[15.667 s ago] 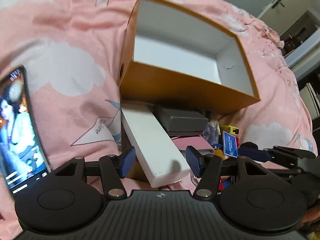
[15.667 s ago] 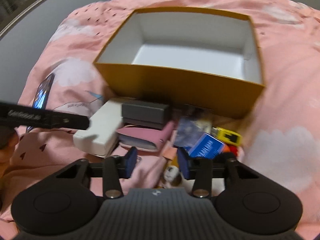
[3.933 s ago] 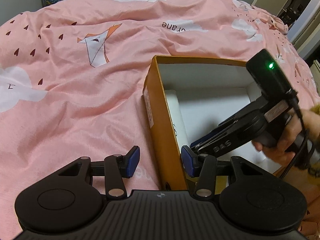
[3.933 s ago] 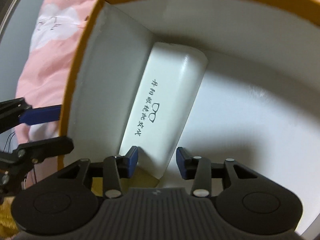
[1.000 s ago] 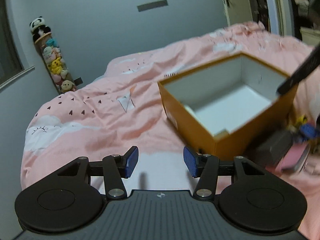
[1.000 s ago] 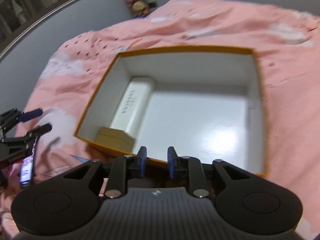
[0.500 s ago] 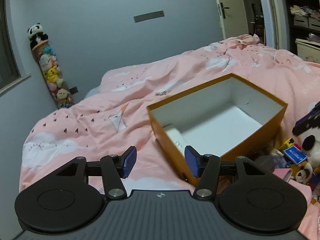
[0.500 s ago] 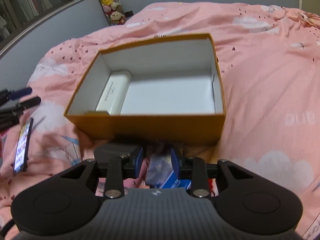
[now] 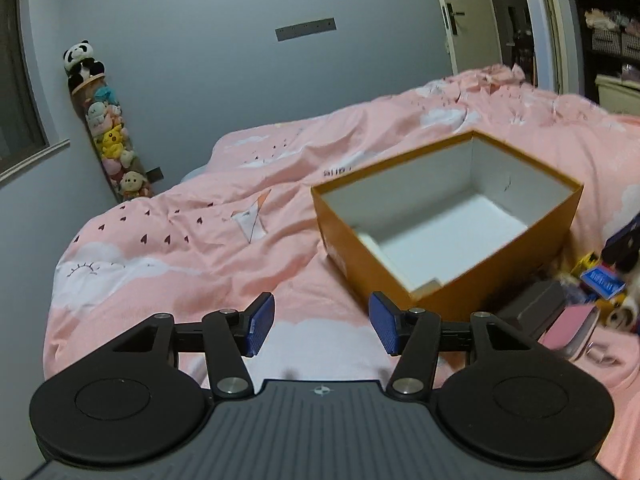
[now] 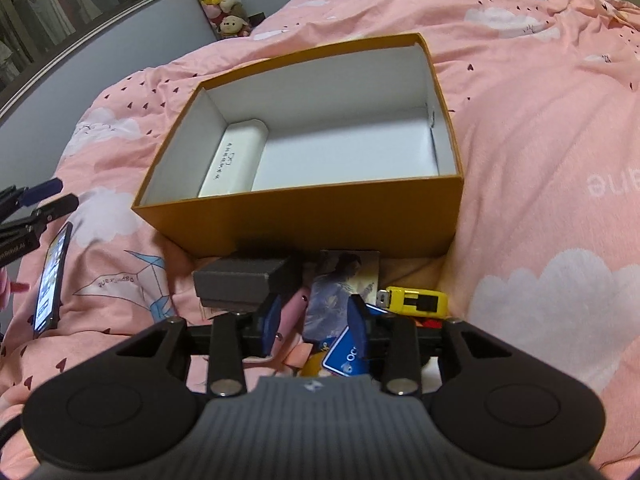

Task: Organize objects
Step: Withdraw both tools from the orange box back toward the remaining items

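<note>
Down at the pile, the right gripper (image 10: 314, 326) is spreading its jaws, nothing pinched between the blue pads yet; they straddle the clutter lying just before the orange box (image 10: 304, 216), probably so they can settle round one piece of it. Directly ahead of the pads lie a printed photo card (image 10: 344, 280) and a pink case (image 10: 294, 308), with a blue card (image 10: 346, 354) underneath the right-hand pad, a grey box (image 10: 244, 280) off to the left and a yellow block (image 10: 416, 300) to the right; which of these is the target I cannot tell. All sit heaped against the near wall of the orange box, a short lift from its open top. Inside, a white case (image 10: 236, 160) already lies flat along the left wall, leaving most of the white floor free for more. The left gripper (image 9: 320, 326) hangs well apart over the pink duvet (image 9: 180, 256), jaws roughly half spread and empty, seemingly kept clear of the working side. A lit phone (image 10: 52, 280) rests on the duvet near it. By my reading, sorting is barely begun, with one item boxed.
</note>
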`<state>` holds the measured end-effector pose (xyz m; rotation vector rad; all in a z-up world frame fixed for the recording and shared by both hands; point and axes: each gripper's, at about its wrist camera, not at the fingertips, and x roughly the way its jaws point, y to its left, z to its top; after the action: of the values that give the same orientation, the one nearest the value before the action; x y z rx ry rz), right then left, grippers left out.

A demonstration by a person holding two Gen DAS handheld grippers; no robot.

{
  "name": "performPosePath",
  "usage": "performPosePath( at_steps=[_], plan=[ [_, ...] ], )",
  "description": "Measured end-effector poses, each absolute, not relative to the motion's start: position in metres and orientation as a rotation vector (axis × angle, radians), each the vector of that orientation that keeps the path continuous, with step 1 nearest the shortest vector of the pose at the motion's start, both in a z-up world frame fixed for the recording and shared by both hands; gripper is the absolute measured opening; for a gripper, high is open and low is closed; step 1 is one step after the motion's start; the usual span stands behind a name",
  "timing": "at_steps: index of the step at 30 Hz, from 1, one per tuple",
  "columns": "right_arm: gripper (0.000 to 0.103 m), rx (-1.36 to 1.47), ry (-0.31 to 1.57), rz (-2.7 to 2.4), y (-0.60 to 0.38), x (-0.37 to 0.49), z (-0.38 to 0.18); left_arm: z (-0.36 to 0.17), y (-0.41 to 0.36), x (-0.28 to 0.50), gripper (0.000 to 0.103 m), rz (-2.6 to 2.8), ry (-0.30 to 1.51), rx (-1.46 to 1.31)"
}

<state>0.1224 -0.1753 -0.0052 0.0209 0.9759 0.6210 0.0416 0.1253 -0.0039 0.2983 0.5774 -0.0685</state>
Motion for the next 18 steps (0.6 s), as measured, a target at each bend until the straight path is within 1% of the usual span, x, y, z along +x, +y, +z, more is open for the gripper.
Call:
performPosePath(
  at_steps=[6,9,11,16,18],
  plan=[
    [0.039,0.018,0.975,0.599,-0.176,0.122,-0.005,-0.028,0.127,0.053,0.063,-0.062,0.624,0.394],
    [0.039,0.020,0.965,0.591,-0.176,0.122,-0.002,-0.016,0.143,0.064,0.060,0.046,0.565,0.380],
    [0.039,0.015,0.956,0.586,-0.176,0.121,-0.001,0.002,0.148,0.065,0.061,0.032,0.538,0.325],
    [0.039,0.004,0.976,0.597,-0.170,0.121,-0.005,0.020,0.136,0.061,0.063,-0.059,0.550,0.273],
    [0.039,-0.004,0.980,0.604,-0.168,0.121,-0.006,0.018,0.128,0.054,0.063,-0.089,0.534,0.315]
  ],
)
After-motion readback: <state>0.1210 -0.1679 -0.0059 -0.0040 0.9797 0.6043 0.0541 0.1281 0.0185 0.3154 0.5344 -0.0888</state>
